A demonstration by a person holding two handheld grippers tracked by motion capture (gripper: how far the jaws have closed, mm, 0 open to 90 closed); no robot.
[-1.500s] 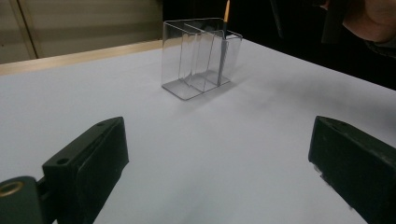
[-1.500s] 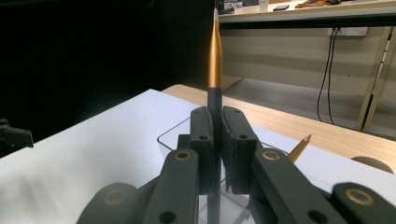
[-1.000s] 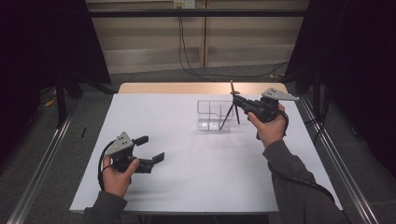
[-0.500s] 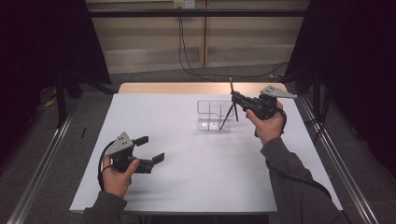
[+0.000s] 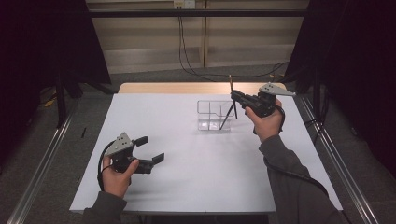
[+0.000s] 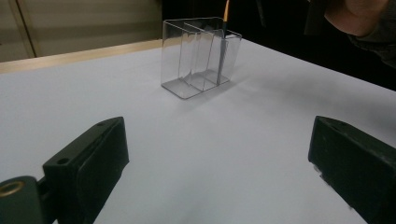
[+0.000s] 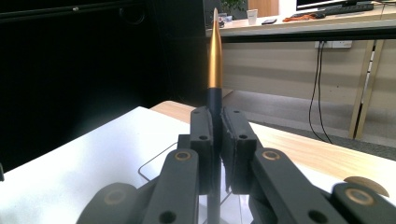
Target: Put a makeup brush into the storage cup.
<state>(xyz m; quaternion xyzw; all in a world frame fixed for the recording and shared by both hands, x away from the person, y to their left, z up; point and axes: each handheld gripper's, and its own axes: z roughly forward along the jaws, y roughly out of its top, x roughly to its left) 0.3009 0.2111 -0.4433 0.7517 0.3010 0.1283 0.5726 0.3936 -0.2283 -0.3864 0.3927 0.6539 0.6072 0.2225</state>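
Right tool (image 5: 235,96) clamps a gold-tipped pen (image 7: 215,60) over the clear organizer (image 5: 212,115); left tool (image 5: 150,149) rests, jaws apart, on the table (image 5: 187,177).

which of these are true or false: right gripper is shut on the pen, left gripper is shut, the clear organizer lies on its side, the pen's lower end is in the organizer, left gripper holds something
1. The right gripper is shut on the pen. True.
2. The left gripper is shut. False: its jaws stand wide apart.
3. The clear organizer lies on its side. False: it stands upright on the white table.
4. The pen's lower end is in the organizer. True: it reaches into the compartment at the right end in the high view.
5. The left gripper holds something. False: nothing is between its jaws.
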